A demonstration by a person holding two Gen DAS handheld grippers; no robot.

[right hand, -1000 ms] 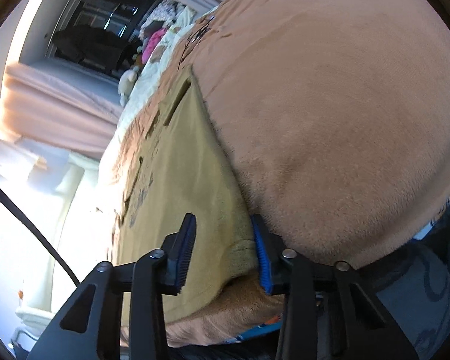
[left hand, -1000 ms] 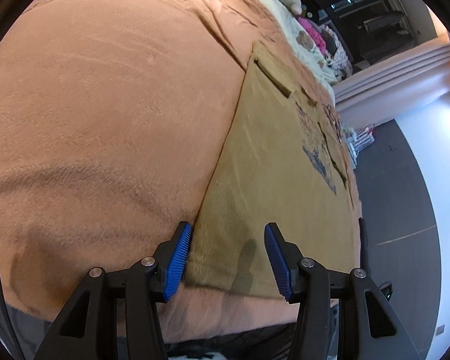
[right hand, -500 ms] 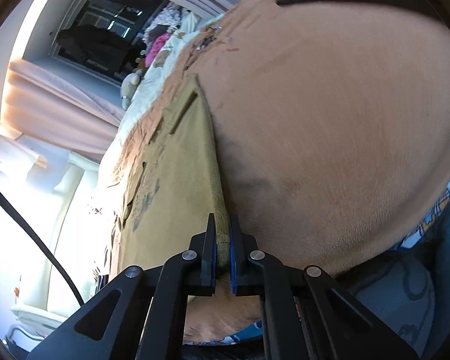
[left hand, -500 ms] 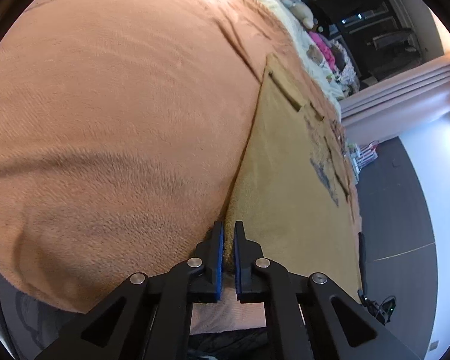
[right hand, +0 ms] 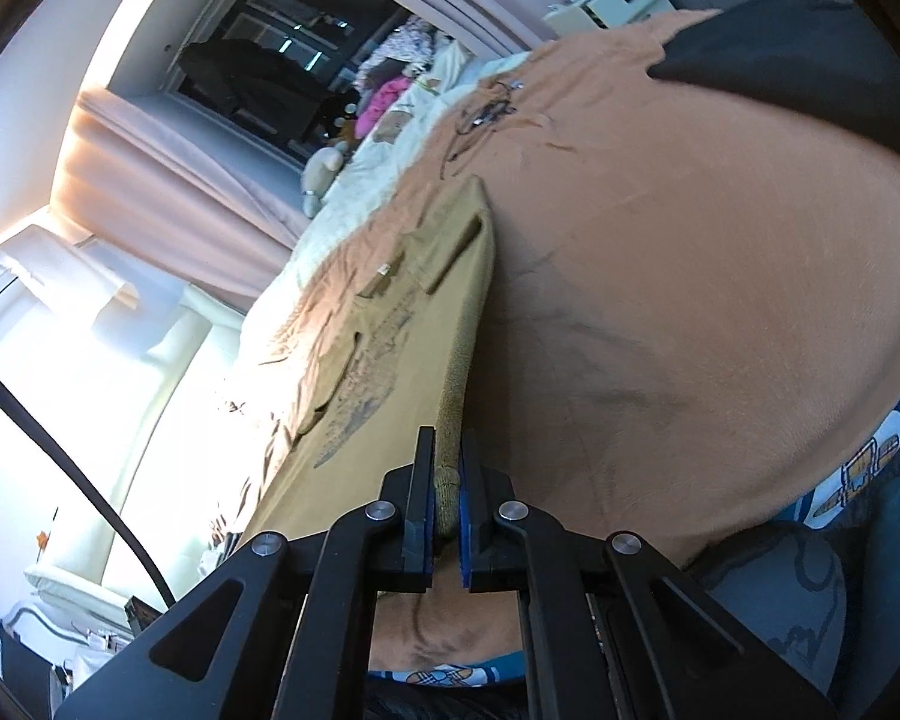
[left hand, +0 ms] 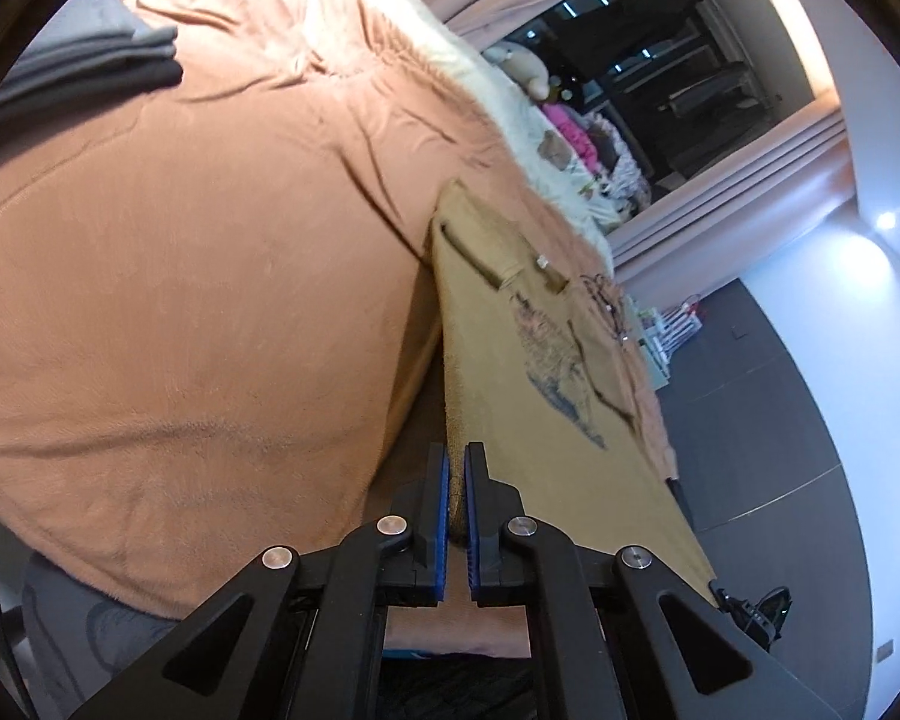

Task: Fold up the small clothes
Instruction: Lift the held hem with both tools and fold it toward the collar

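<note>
The landmark is the orange blanket point(left hand: 210, 312), which covers the bed and serves as the folding surface.

Left side: the left gripper point(left hand: 456, 501) is closed on the near hem corner of the tan shirt point(left hand: 528, 396). The 2 blue pads pinch the fabric edge between them. The corner hangs clear of the blanket; a dark shadow lies beneath the raised side edge.

Centre: the shirt stretches away from the grippers across the blanket, print side up. Its far end, with collar and sleeves, rests flat on the blanket, so the garment forms a sloped sheet. A stack of grey folded clothes point(left hand: 84, 60) sits at the blanket's far left corner.

Right side: the right gripper point(right hand: 445, 504) is clamped on the opposite hem corner of the same shirt point(right hand: 390, 360), fabric visible between its pads.

Holding both hem corners keeps the hem taut and level. Judgement: this grip prepares a bottom-to-top fold toward the collar.
</note>
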